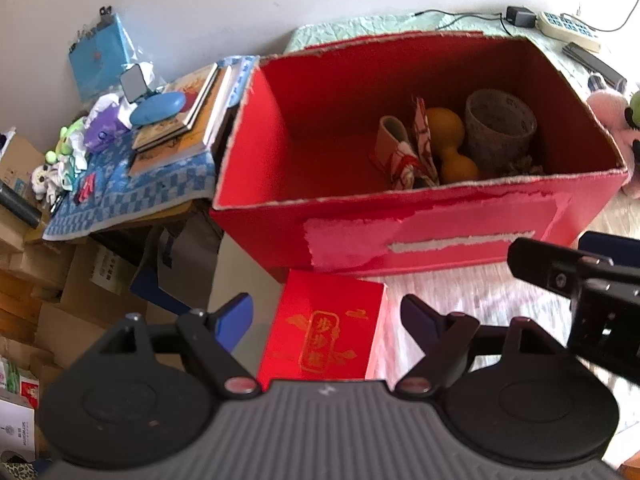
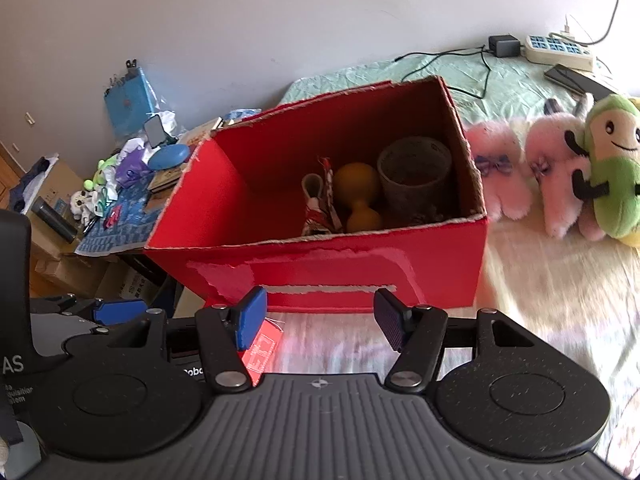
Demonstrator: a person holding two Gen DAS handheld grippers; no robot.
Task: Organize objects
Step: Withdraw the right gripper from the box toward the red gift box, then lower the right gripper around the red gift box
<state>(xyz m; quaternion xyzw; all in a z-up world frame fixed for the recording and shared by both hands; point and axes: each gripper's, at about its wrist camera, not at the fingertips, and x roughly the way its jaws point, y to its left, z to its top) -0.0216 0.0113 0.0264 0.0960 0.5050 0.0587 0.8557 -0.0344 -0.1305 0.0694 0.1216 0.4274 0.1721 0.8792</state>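
Note:
A big open red cardboard box (image 1: pixel 440 232) (image 2: pixel 320 276) stands on the bed. Inside lie a grey patterned cup (image 1: pixel 500 128) (image 2: pixel 414 172), a yellow gourd-shaped toy (image 1: pixel 450 144) (image 2: pixel 358 196) and a red-and-white fabric piece (image 1: pixel 412 160) (image 2: pixel 320 208). In front of the box lies a small red box with gold print (image 1: pixel 328 328) (image 2: pixel 260 352). My left gripper (image 1: pixel 328 320) is open above it, one finger on each side, apart from it. My right gripper (image 2: pixel 320 322) is open and holds nothing, facing the big box's front wall.
Pink plush toys (image 2: pixel 552 176) and a green plush (image 2: pixel 612 168) lie right of the box on the cream blanket (image 2: pixel 560 300). A power strip (image 2: pixel 560 46), cables and a phone lie behind. Left is a cluttered side table with blue cloth (image 1: pixel 132 196), books (image 1: pixel 188 120) and cardboard cartons below.

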